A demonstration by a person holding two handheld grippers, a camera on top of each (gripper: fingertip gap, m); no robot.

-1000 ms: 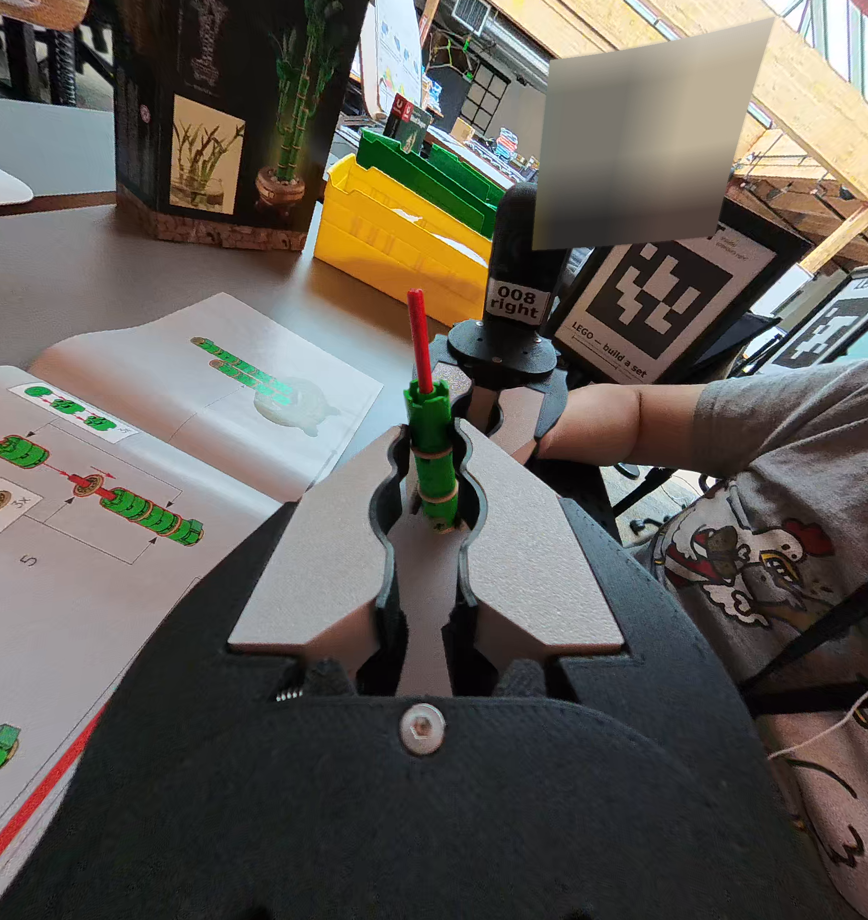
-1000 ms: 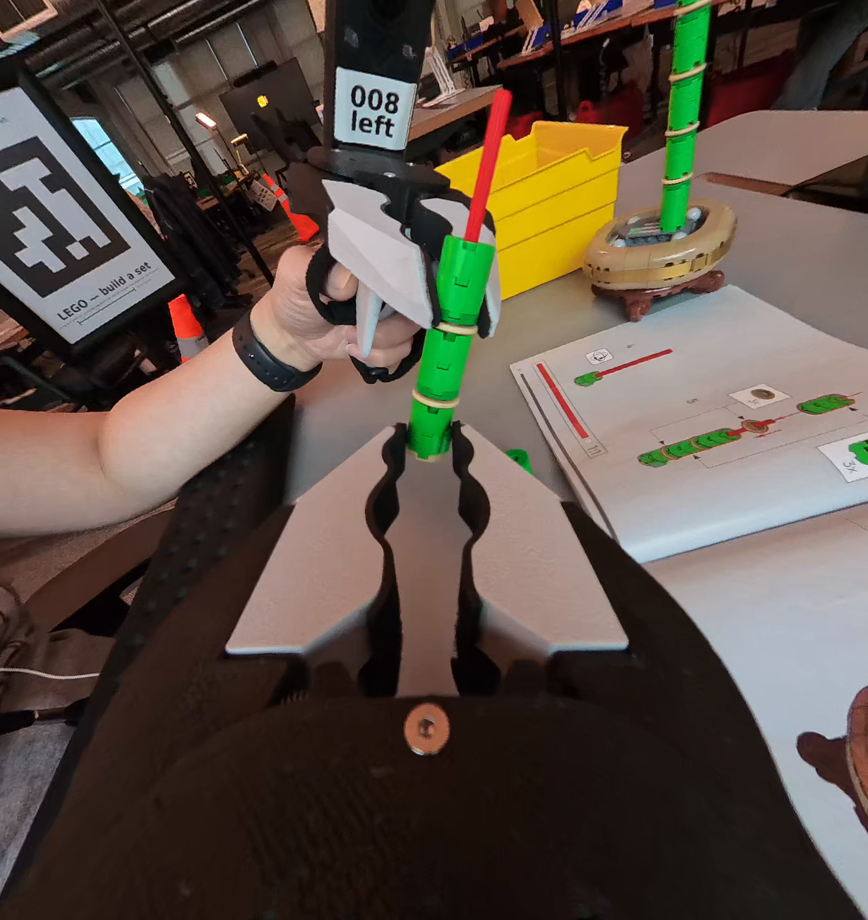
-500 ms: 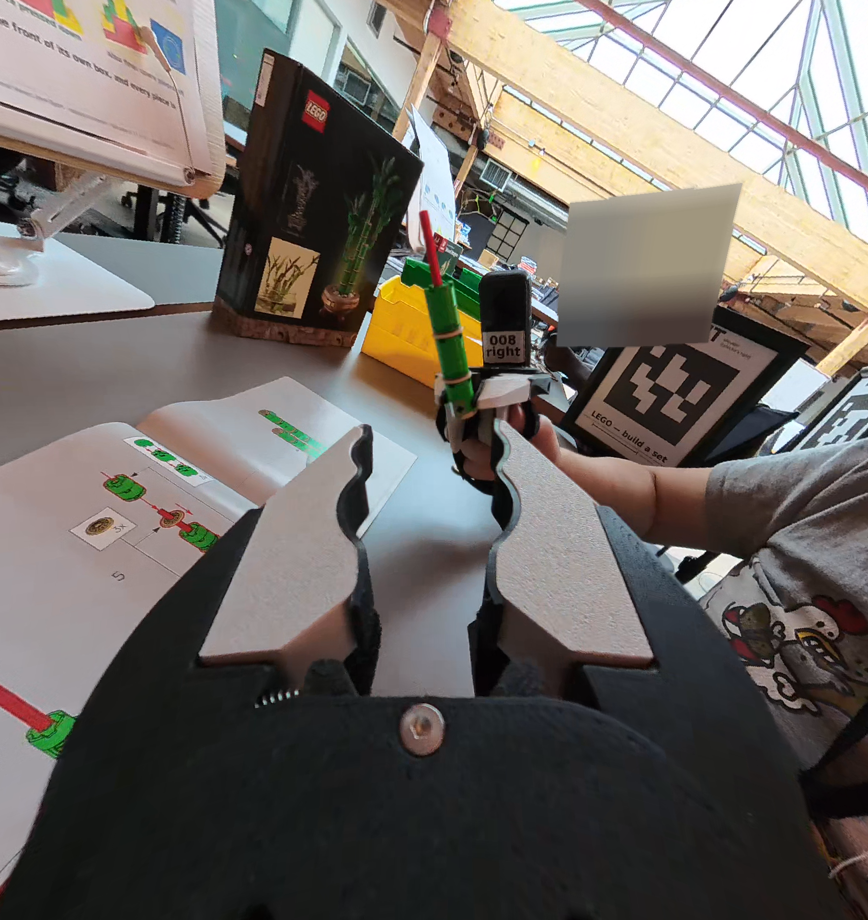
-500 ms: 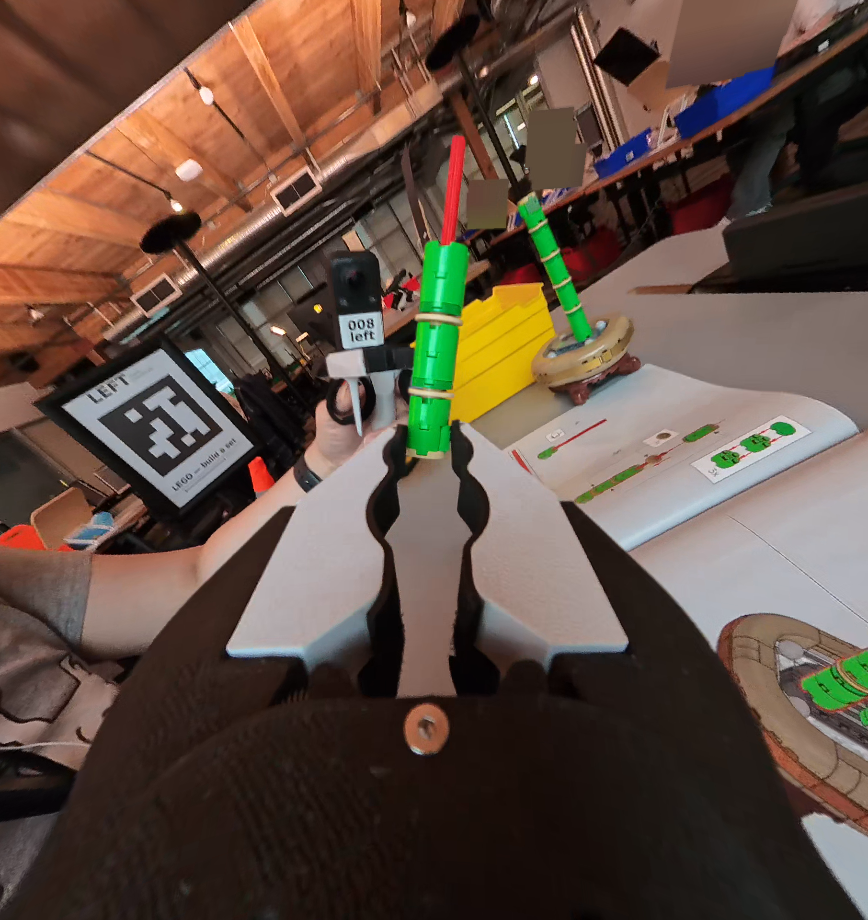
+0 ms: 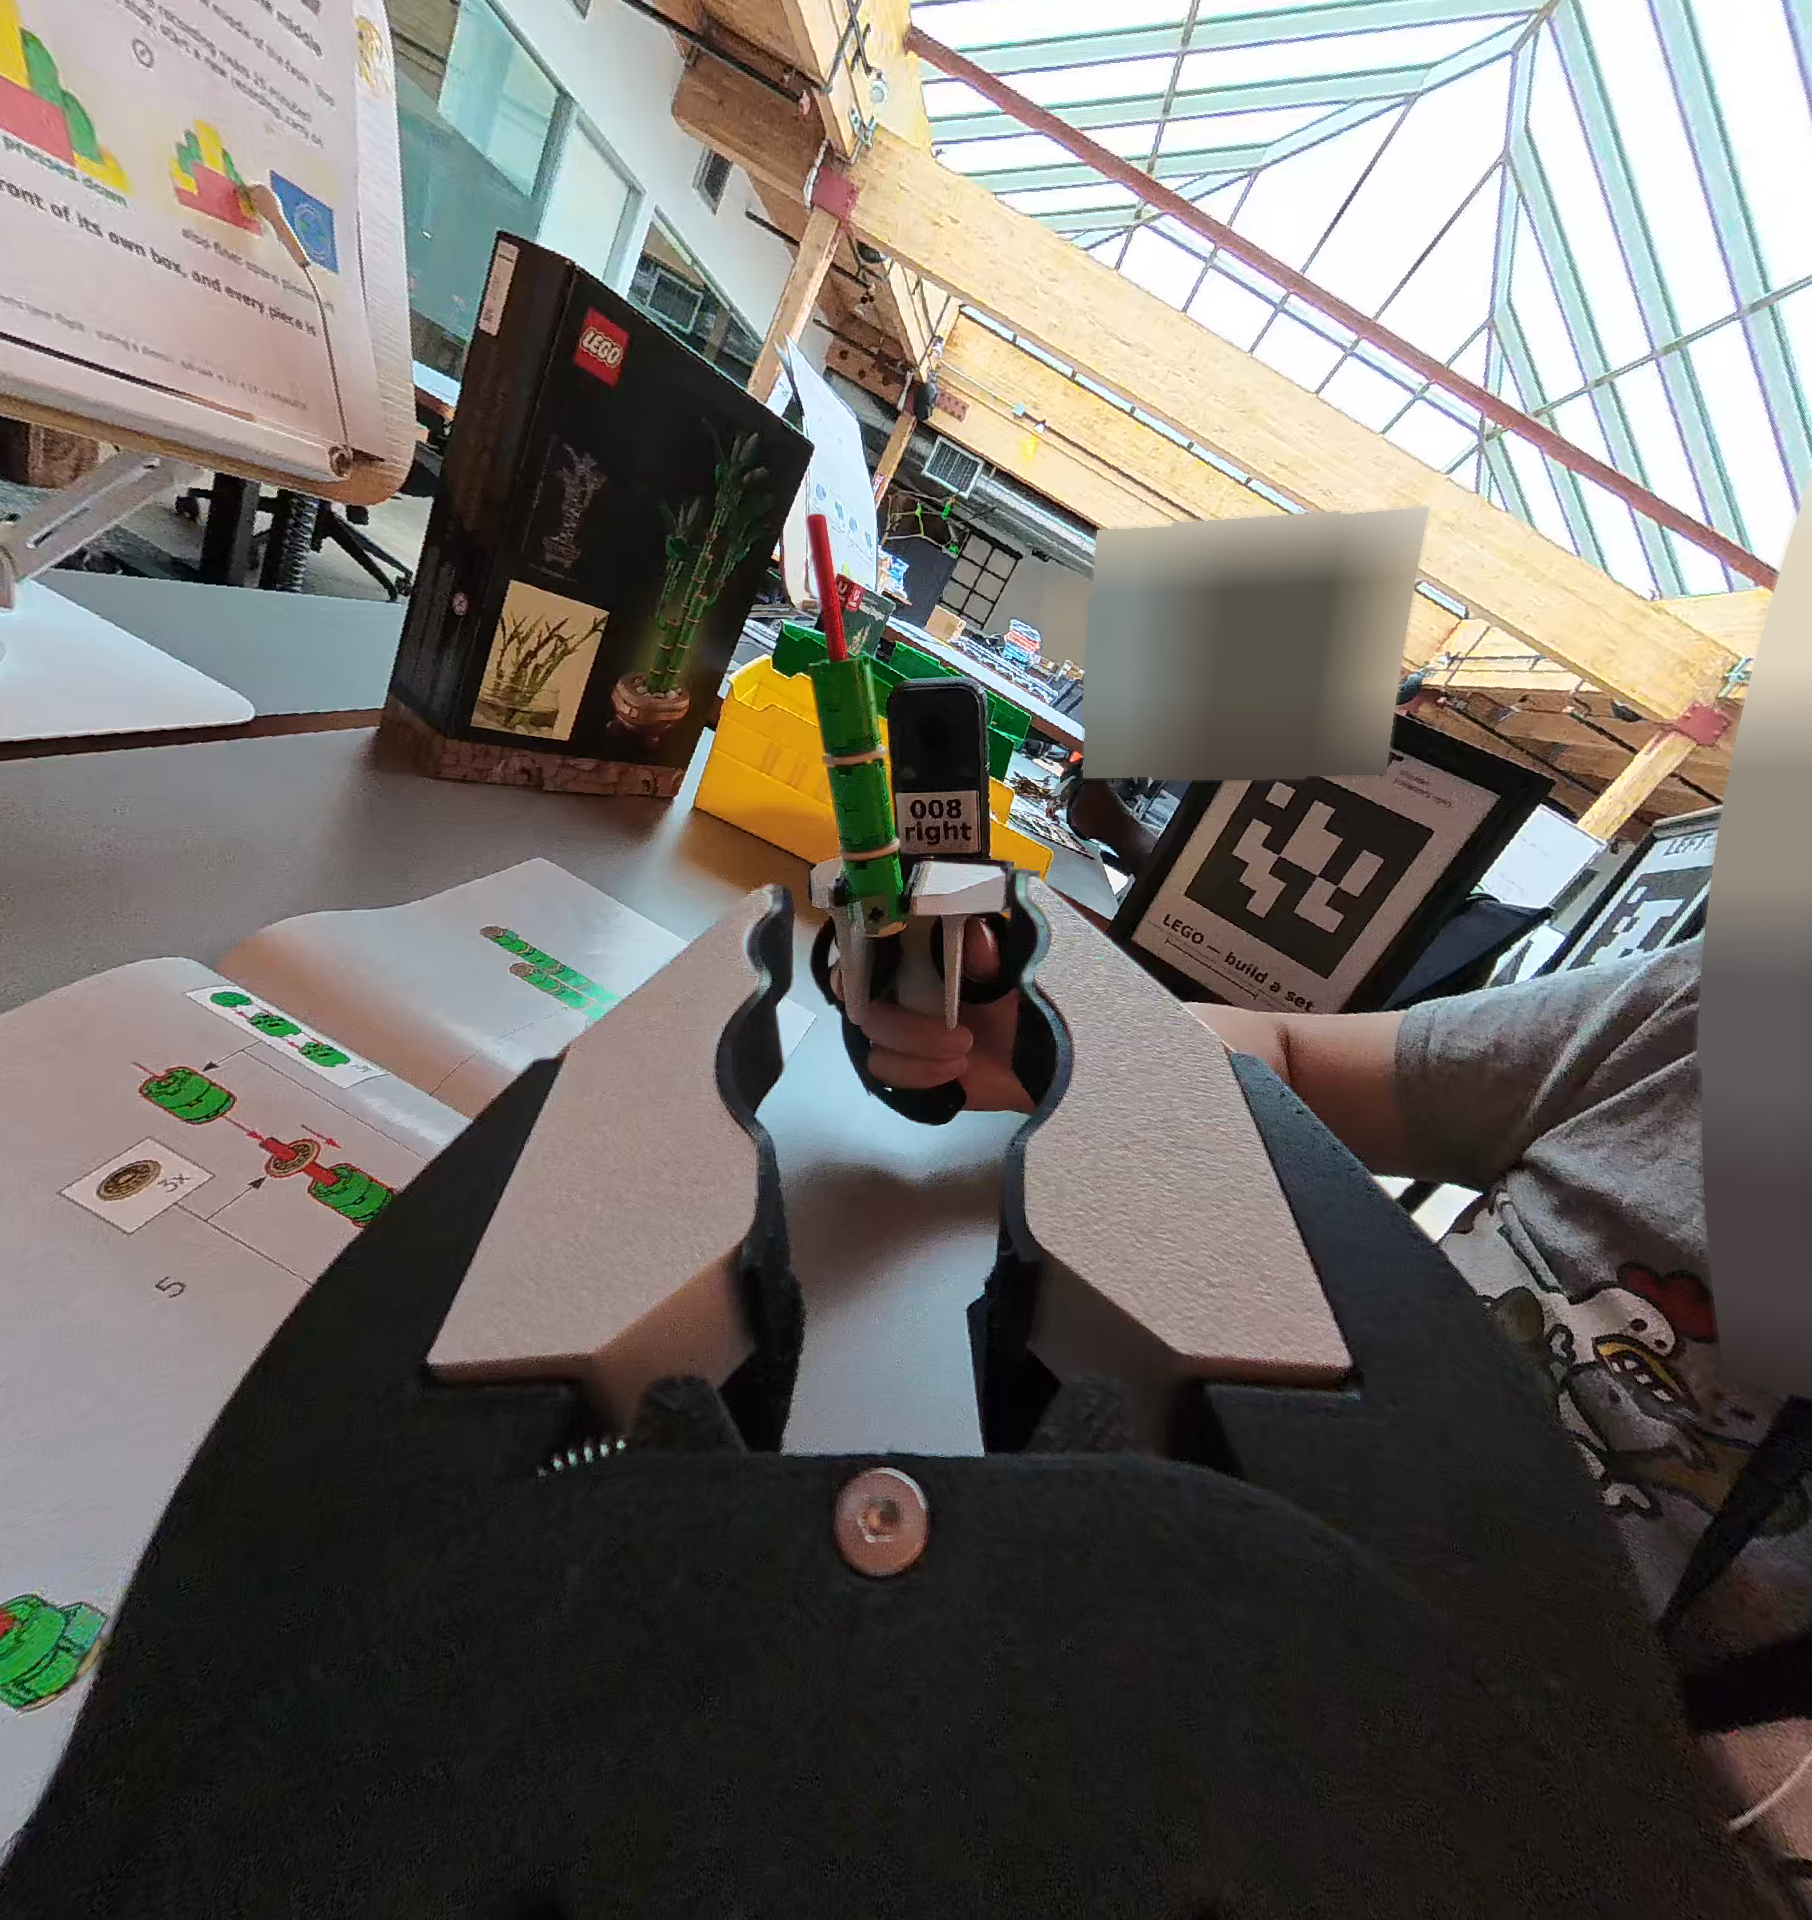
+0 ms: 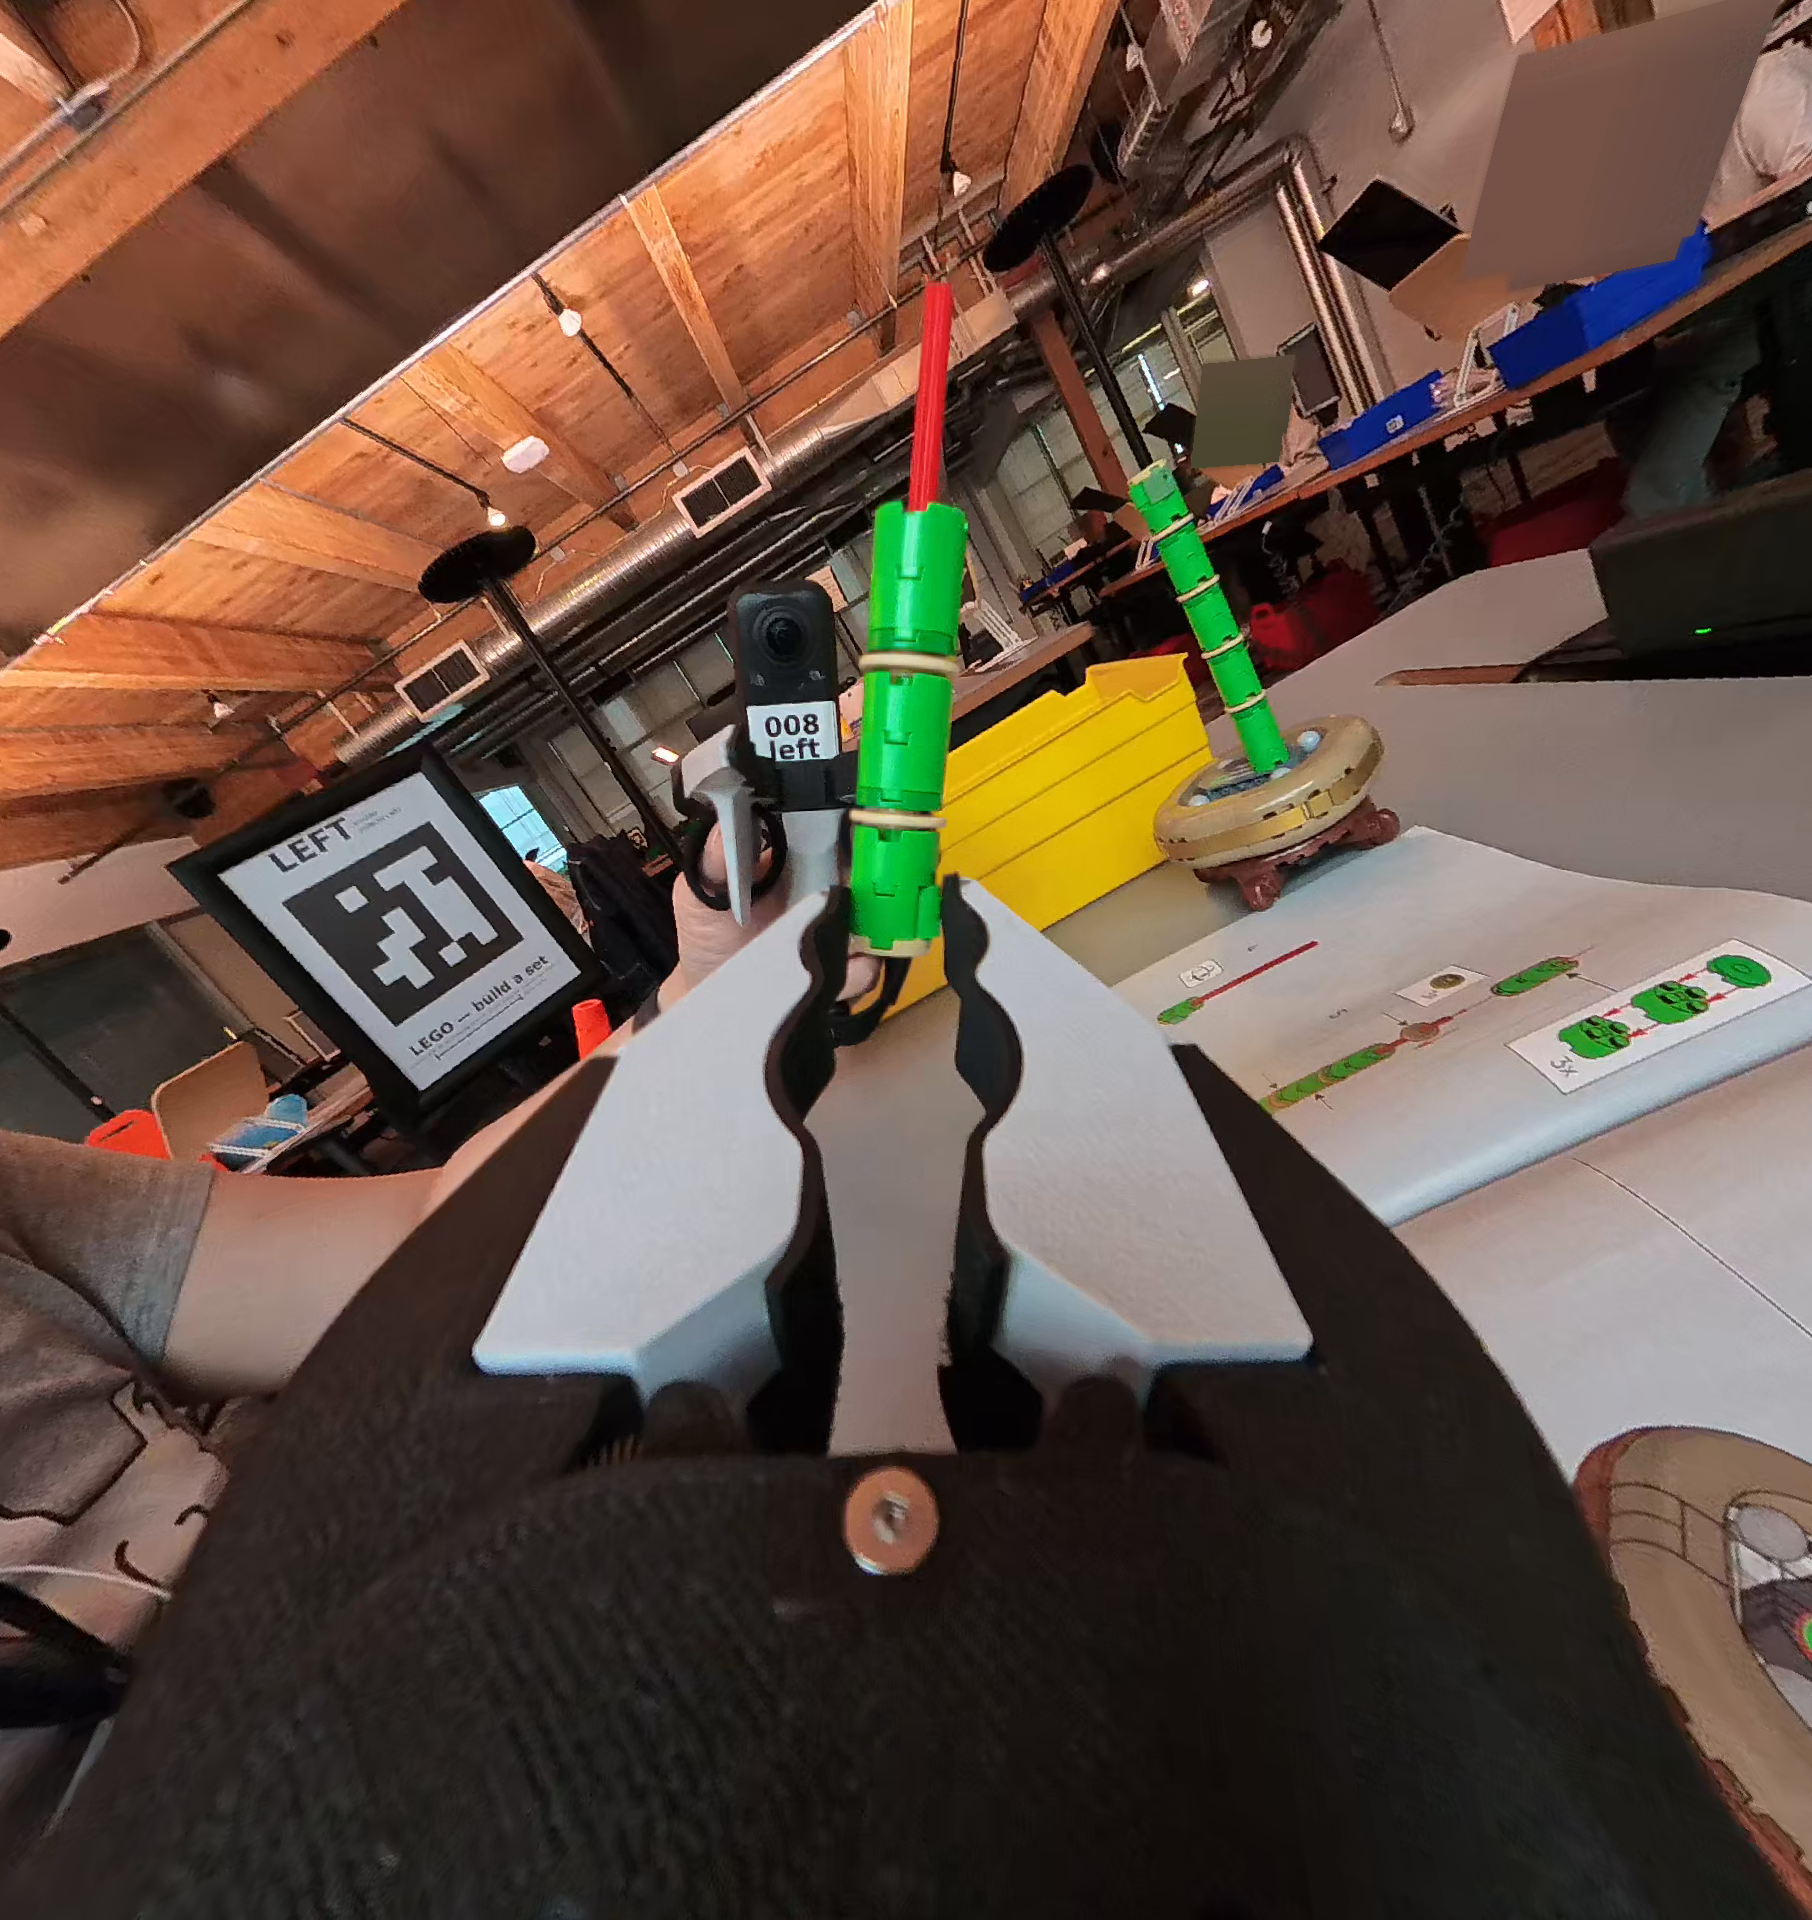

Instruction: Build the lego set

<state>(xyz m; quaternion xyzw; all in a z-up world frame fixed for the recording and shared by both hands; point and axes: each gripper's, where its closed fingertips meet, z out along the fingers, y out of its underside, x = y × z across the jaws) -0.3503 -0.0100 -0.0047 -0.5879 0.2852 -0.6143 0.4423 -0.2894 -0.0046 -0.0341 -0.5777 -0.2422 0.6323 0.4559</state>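
My right gripper [image 6: 886,925] is shut on the bottom of a green bamboo stalk [image 6: 902,727] with tan rings and a red axle sticking out of its top, held upright above the table. The same stalk [image 5: 855,790] shows in the left wrist view, held by the right gripper [image 5: 886,914]. My left gripper [image 5: 897,935] is open and empty, a short way from the stalk. The left gripper also shows in the right wrist view [image 6: 767,831], behind the stalk. A second, taller green stalk stands in a tan and brown pot base [image 6: 1276,800] at the back of the table.
The open instruction booklet [image 5: 154,1143] lies on the grey table [image 5: 206,821], also seen in the right wrist view [image 6: 1504,1049]. The black set box [image 5: 590,540] and a yellow bin [image 5: 777,769] stand behind. A framed marker sign [image 5: 1307,883] and the person's arm [image 5: 1297,1070] are at the right. One gripper's finger ends stand about 8 cm off the other's.
My left gripper let go of the stalk, opened and drew back from it. My right gripper kept hold of the stalk and lifted it upright away from the table.
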